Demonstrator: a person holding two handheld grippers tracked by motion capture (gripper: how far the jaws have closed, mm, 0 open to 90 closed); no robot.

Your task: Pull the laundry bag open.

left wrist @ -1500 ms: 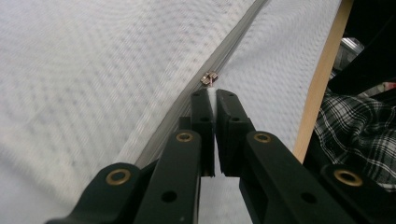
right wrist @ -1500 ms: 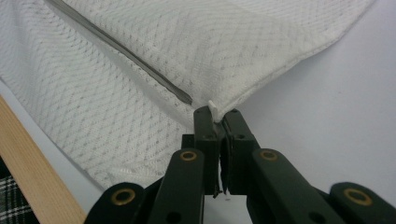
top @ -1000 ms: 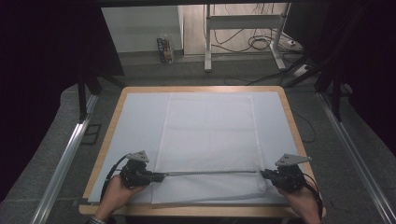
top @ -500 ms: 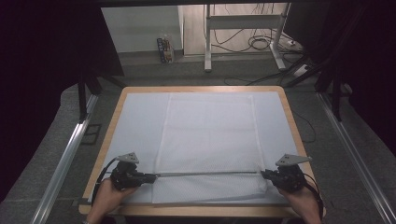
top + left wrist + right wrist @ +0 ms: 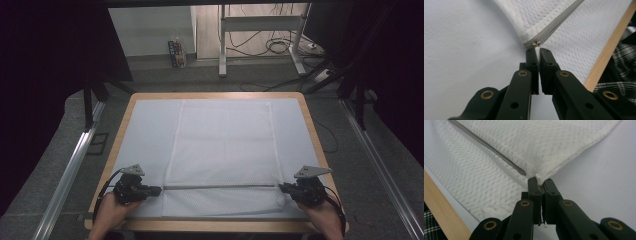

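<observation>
A big white mesh cloth bag (image 5: 222,150) with a grey zipper (image 5: 220,187) lies flat on a pale sheet that covers a table with a wooden rim (image 5: 215,95). The zipper runs straight across the bag near the side where the person sits.

The left gripper (image 5: 159,190) is squeezed tight on the bag's edge right at the zipper's left end. In the left gripper view, the black jaws pinch a small bit of white cloth just below the little metal zipper slider (image 5: 535,43).

The right gripper (image 5: 282,188) is squeezed tight on the bag's right edge, at the other end of the zipper. In the right gripper view, the jaws bite a white corner of cloth (image 5: 538,179) just past the grey zipper's tip.

The two grippers sit well apart, and the zipper looks pulled straight between them.

No words or labels can be read on the bag or the grippers.
</observation>
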